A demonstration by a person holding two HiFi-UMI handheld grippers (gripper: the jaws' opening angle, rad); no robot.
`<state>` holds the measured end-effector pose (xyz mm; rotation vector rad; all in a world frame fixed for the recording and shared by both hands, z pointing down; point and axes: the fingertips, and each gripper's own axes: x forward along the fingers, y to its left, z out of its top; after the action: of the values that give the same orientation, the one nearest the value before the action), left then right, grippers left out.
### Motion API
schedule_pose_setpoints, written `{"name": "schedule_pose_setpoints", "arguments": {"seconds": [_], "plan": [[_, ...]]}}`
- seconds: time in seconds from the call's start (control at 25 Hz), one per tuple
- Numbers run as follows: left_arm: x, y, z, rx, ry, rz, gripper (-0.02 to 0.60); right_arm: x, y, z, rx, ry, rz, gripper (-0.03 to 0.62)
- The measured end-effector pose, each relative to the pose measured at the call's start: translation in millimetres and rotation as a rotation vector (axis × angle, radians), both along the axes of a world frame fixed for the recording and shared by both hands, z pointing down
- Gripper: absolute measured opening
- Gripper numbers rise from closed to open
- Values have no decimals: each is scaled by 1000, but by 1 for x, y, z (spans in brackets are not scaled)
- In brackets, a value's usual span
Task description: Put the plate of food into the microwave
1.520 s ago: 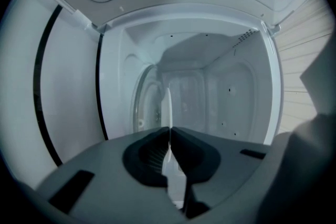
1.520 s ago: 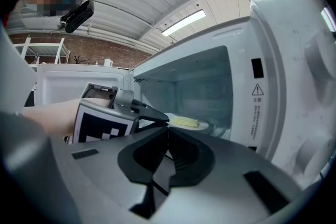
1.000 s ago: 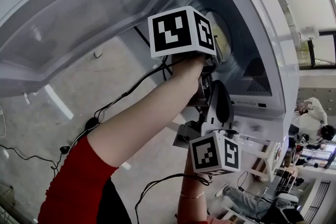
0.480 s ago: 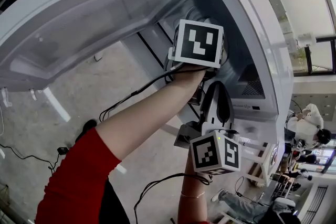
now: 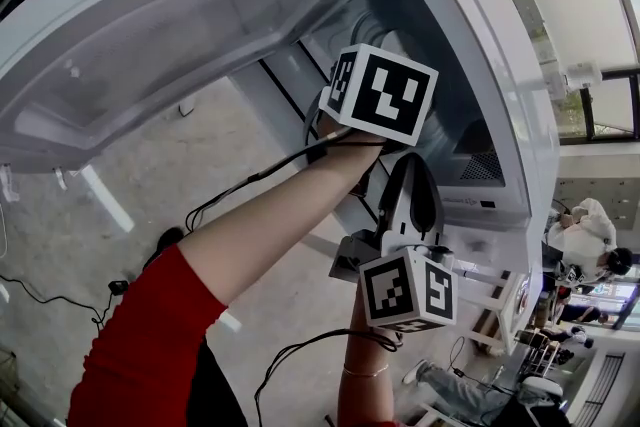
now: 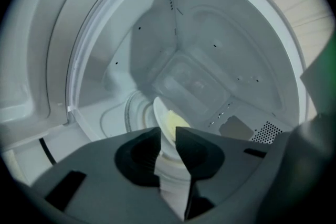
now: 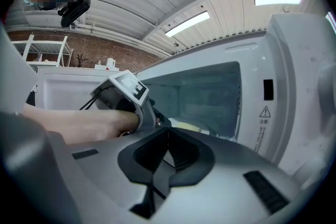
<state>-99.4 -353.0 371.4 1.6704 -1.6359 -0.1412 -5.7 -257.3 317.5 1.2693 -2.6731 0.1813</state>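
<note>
A white plate (image 6: 164,113) with pale yellow food (image 6: 176,122) lies inside the open microwave (image 6: 220,50), over the turntable (image 6: 135,110). My left gripper (image 6: 168,132) reaches into the cavity. Its jaws have just been opening and now stand a little apart, with the plate's near rim in the gap between them. In the head view only its marker cube (image 5: 385,100) and the forearm show. My right gripper (image 7: 168,138) waits outside the opening, below the left one, shut on nothing. It points at the cavity, where the food (image 7: 186,124) is just visible.
The microwave door (image 5: 180,45) hangs wide open to the left. The control panel with a warning label (image 7: 265,112) flanks the opening on the right. Cables (image 5: 230,190) trail over the floor below. People sit far off at the lower right (image 5: 585,235).
The left gripper has rolled about its own axis, so its marker cube shows a different face. Its jaws have parted. The right gripper has stayed where it was.
</note>
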Motion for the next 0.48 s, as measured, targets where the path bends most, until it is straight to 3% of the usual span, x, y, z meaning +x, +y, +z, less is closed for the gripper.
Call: {"name": "schedule_pose_setpoints", "arguments": {"seconds": [0.48], "plan": [[1, -2, 1, 23, -232, 31, 119, 3, 0, 6, -6, -6, -1, 15]]}}
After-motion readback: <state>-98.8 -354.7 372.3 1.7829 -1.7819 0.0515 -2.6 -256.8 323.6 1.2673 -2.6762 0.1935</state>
